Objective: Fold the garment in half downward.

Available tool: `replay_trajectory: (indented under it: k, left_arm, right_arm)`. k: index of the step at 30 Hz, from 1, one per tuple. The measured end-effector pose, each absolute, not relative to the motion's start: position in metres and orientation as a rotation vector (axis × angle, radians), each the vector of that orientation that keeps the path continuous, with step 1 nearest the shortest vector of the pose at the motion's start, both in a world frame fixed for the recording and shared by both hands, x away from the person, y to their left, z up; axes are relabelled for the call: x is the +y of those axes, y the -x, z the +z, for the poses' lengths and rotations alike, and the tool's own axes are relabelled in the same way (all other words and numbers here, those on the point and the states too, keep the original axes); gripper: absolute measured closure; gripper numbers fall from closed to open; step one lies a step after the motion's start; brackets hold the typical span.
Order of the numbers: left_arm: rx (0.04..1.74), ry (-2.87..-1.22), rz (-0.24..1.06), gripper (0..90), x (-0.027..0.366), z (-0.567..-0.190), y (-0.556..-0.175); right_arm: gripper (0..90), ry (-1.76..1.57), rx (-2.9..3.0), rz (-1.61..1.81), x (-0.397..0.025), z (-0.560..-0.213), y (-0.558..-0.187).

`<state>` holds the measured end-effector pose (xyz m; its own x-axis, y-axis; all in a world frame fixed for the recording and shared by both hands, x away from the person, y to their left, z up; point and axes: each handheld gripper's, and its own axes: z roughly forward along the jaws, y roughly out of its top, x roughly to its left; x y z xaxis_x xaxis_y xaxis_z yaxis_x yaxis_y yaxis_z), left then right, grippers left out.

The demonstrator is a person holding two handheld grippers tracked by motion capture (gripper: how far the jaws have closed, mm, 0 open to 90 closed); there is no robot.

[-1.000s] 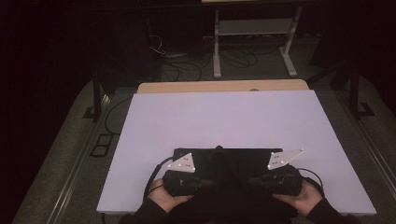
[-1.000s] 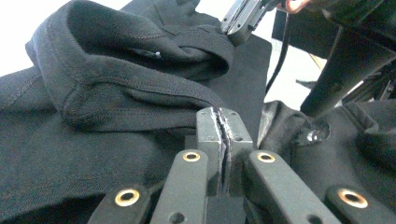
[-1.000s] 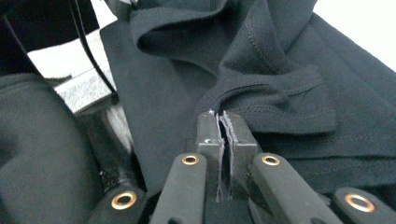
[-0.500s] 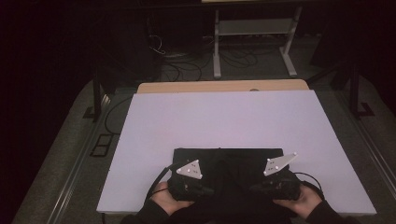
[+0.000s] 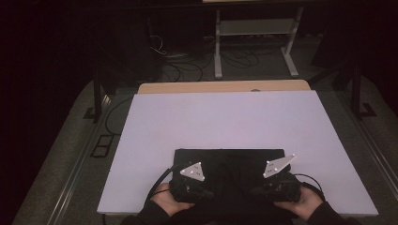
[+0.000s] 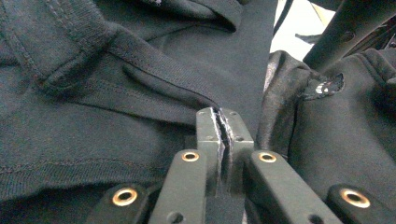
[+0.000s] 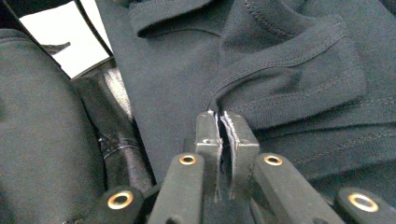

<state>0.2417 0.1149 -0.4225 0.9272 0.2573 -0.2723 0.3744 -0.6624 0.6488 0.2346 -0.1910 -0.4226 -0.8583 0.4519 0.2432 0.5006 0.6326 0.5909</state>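
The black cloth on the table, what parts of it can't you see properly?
- High view: the black cloth is too dark for folds; its near edge lies under both hands.
- Left gripper view: the left tool covers the fabric pinched inside.
- Right gripper view: the right tool hides its pinched fold; picture edges cut the cloth.

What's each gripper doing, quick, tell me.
Left gripper: shut on the garment.
Right gripper: shut on the garment.

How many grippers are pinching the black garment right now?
2. The left gripper has its fingers closed on a fold of the black garment near its left side; the right gripper pinches a fold near its right side.
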Motion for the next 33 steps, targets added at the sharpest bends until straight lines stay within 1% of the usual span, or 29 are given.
replay_trajectory:
  k: [9,13,18,23,25,29,33]
  left_arm:
    - [0.448,-2.33,-0.189,84.2,0.117,-0.42,-0.242]
    - [0.466,-2.315,-0.156,78.3,0.12,-0.418,-0.242]
    - [0.467,-2.319,-0.123,73.4,0.123,-0.416,-0.244]
    - [0.482,-2.295,-0.081,61.8,0.127,-0.411,-0.244]
    - [0.496,-2.278,-0.051,55.8,0.13,-0.409,-0.245]
    - [0.519,-2.253,-0.015,49.0,0.136,-0.406,-0.246]
    - [0.532,-2.231,0.005,39.6,0.142,-0.403,-0.249]
  right_arm:
    - [79.0,0.817,-2.779,-1.053,-0.193,-0.42,-0.234]
    - [75.3,0.829,-2.779,-1.074,-0.196,-0.417,-0.233]
    - [70.5,0.853,-2.78,-1.12,-0.201,-0.412,-0.232]
    - [60.2,0.87,-2.777,-1.151,-0.205,-0.408,-0.232]
    - [53.6,0.879,-2.78,-1.165,-0.207,-0.406,-0.232]
    - [45.0,0.888,-2.784,-1.177,-0.21,-0.404,-0.234]
    - [37.1,0.907,-2.764,-1.199,-0.214,-0.402,-0.238]
